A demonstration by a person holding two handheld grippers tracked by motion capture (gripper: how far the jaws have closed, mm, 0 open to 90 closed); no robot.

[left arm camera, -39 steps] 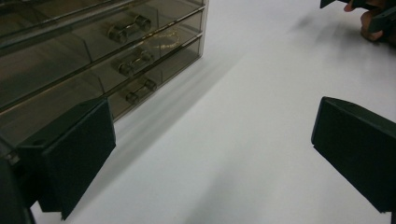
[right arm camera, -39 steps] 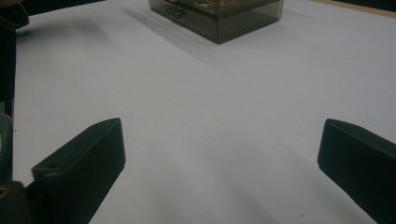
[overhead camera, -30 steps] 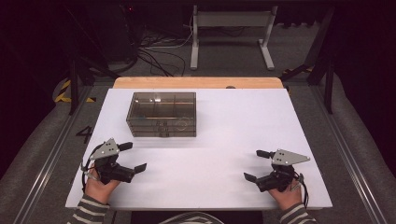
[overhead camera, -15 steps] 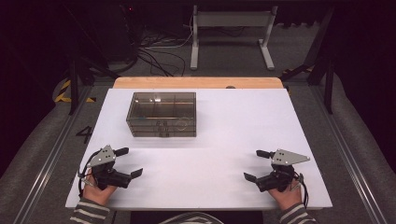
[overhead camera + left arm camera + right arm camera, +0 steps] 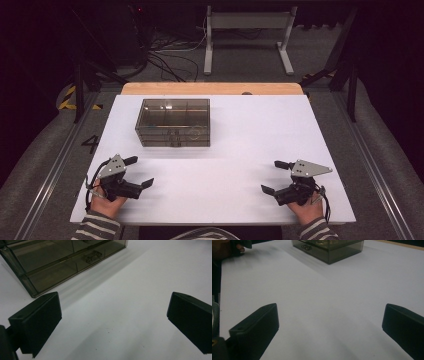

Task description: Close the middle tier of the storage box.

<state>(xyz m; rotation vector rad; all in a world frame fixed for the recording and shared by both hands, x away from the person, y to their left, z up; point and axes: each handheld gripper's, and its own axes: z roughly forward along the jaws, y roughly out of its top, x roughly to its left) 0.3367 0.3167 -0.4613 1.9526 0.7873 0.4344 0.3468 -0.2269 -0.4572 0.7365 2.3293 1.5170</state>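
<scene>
A smoked, see-through box (image 5: 172, 122) with small drawers and inner dividers stands on the white table (image 5: 260, 130), left of centre toward the back. My left gripper (image 5: 141, 171) rests near the front left, open, nothing between its jaws. Seen from the left gripper view, the box (image 5: 62, 262) lies just ahead and to the left of the open left gripper (image 5: 113, 322). My right gripper (image 5: 271, 176) sits near the front right, also open and empty. From the right gripper view, the box (image 5: 329, 247) is far off beyond the wide-apart right gripper (image 5: 330, 327).
A wooden strip (image 5: 212, 88) runs along the table's far edge. Beyond it are floor cables (image 5: 170, 55) and a metal stand (image 5: 245, 30). The other hand (image 5: 227, 247) shows at the right gripper view's top left. White tabletop lies between the grippers.
My left gripper has drawn back a little toward the near left corner. The right gripper and the box have stayed put.
</scene>
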